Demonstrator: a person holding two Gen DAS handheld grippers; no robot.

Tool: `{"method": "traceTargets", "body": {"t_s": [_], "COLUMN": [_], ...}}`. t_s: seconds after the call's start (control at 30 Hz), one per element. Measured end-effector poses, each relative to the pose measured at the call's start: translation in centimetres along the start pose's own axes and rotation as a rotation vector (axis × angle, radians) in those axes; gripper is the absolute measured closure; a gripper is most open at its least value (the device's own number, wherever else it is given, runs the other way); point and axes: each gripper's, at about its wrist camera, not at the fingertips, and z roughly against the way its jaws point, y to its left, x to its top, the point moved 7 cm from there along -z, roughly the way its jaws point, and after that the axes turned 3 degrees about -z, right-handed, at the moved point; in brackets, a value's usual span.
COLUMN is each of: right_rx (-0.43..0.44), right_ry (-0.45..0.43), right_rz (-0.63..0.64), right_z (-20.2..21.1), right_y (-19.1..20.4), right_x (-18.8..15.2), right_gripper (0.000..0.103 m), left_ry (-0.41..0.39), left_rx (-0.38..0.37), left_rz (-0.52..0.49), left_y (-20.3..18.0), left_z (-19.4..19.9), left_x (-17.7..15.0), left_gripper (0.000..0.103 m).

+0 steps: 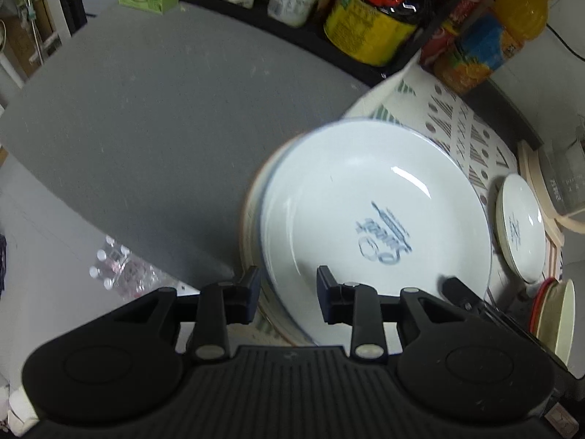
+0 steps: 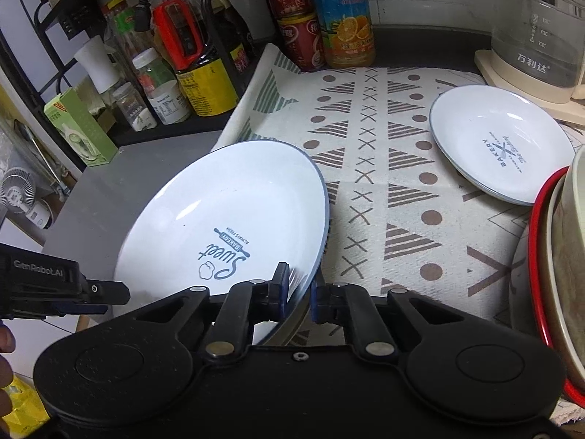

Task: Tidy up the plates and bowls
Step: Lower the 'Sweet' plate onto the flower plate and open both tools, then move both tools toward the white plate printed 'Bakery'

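From the left wrist, the left gripper (image 1: 289,294) hangs over the near rim of the big white plate (image 1: 369,219), its jaws partly open with the rim passing between them; the pads do not seem to press on it, though blur makes that hard to judge. Under that rim shows the edge of something tan, perhaps another dish; I cannot tell. A small plate (image 1: 519,230) lies further right on the patterned cloth (image 1: 464,128), and the grey counter (image 1: 146,128) spreads to the left. From the right wrist, the right gripper (image 2: 299,292) is pinched tight on the near rim of the big white plate (image 2: 226,226), which sits tilted, its far edge raised over the seam between grey counter (image 2: 91,201) and patterned cloth (image 2: 365,168). The small plate (image 2: 501,142) rests flat well apart, near the kettle (image 2: 533,36), and a red-rimmed bowl (image 2: 552,267) stands at the right edge. The step in hand looks like carrying the big plate to a stacking spot; next calls for keeping the pinch firm and lowering it level onto its place.
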Motion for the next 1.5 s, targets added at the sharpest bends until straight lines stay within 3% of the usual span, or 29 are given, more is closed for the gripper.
{"method": "traceTargets", "body": {"t_s": [0.17,0.3,0.57,0.7,0.8,0.83,0.97,1.07,1.13,1.2,1.3,1.4,1.5], "right_rx": [-0.019,-0.011,-0.003,0.007,0.038,0.038,0.028,0.026,0.042,0.053,0.061,0.055,0.040], "right_ry": [0.021,0.040,0.072,0.044,0.016,0.009,-0.052,-0.110,-0.158,-0.197,-0.238,-0.275,-0.307], "right_rz": [-0.003,-0.024,-0.030,-0.030,-0.037,-0.037,-0.033,-0.030,-0.033,-0.043,-0.065,-0.086,-0.072], "right_z": [-0.5,-0.9,-1.5,-0.6,0.6,1.0,3.0,4.7,6.0,7.1,8.5,9.9,11.3], "right_y": [-0.3,-0.5,-0.1,-0.4,-0.4,-0.4,-0.7,-1.0,-1.2,-1.5,-2.2,-3.1,-3.6], "right_x": [-0.3,-0.5,-0.6,0.0,0.7,0.9,1.7,2.4,3.0,3.4,3.7,3.5,3.0], "right_gripper": [0.091,0.090,0.086,0.083,0.071,0.063,0.032,0.017,0.012,0.010,0.008,0.004,0.004], "left_ry": [-0.001,-0.009,-0.039,-0.053,-0.054,-0.055,-0.080,-0.091,-0.122,-0.138,-0.144,-0.159,-0.164], "left_rx": [0.046,-0.001,0.006,0.015,0.036,0.049,0.071,0.081,0.083,0.074,0.058,0.089,0.072], "left_rz": [0.021,0.053,0.066,0.050,0.038,0.028,-0.021,-0.036,-0.058,-0.077,-0.085,-0.100,-0.104], "left_y": [1.5,2.0,2.1,2.3,2.1,2.0,1.1,0.5,-0.2,-1.0,-2.0,-2.7,-3.6], "left_z": [-1.3,-1.7,-1.8,-1.7,-1.6,-1.5,-0.4,0.5,1.4,2.2,3.1,4.0,4.8], "left_x": [0.4,0.4,0.5,0.7,0.9,1.0,1.4,1.7,1.8,1.8,1.6,1.3,0.8], "left_gripper": [0.072,0.076,0.087,0.091,0.090,0.090,0.084,0.069,0.056,0.035,0.027,0.019,0.017]}}
